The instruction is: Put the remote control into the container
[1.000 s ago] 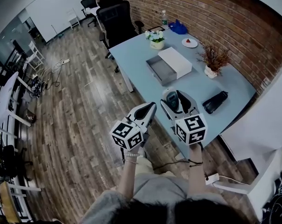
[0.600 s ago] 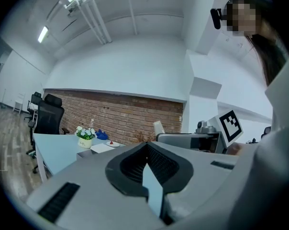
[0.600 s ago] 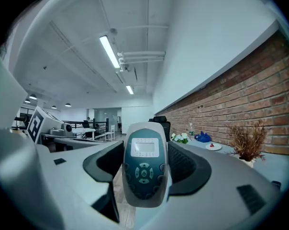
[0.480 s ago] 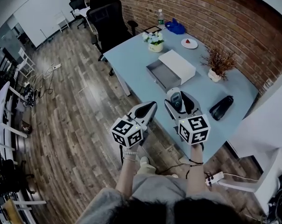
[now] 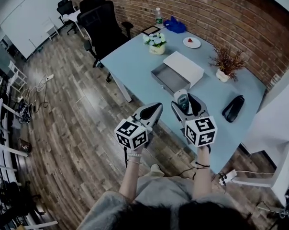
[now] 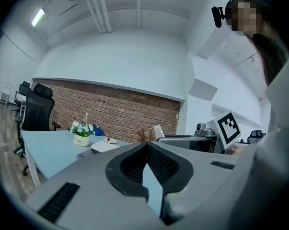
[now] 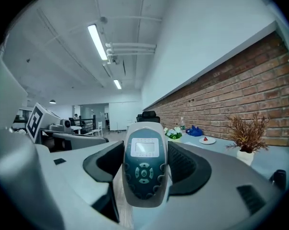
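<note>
My right gripper (image 5: 183, 103) is shut on a grey remote control (image 7: 144, 169) with a small screen and round buttons; in the head view the remote (image 5: 183, 101) pokes up between the jaws, above the near edge of the pale blue table (image 5: 130, 59). The container, an open grey box (image 5: 167, 76) with its white lid (image 5: 183, 67) lying beside it, sits mid-table beyond the gripper. My left gripper (image 5: 151, 114) hangs shut and empty over the wooden floor, left of the right one. In the left gripper view its jaws (image 6: 145, 150) meet with nothing between them.
On the table stand a flower pot (image 5: 157, 45), a dried plant in a white vase (image 5: 225, 63), a small plate (image 5: 192, 42), a water bottle (image 5: 158, 17), a blue bag (image 5: 175, 26) and a black case (image 5: 233, 108). Black office chairs (image 5: 101, 23) stand at the far-left end. A brick wall (image 5: 221, 13) runs behind.
The view has drifted closer to the table; both grippers keep their pose, the right one still holding the remote a little nearer the grey box.
</note>
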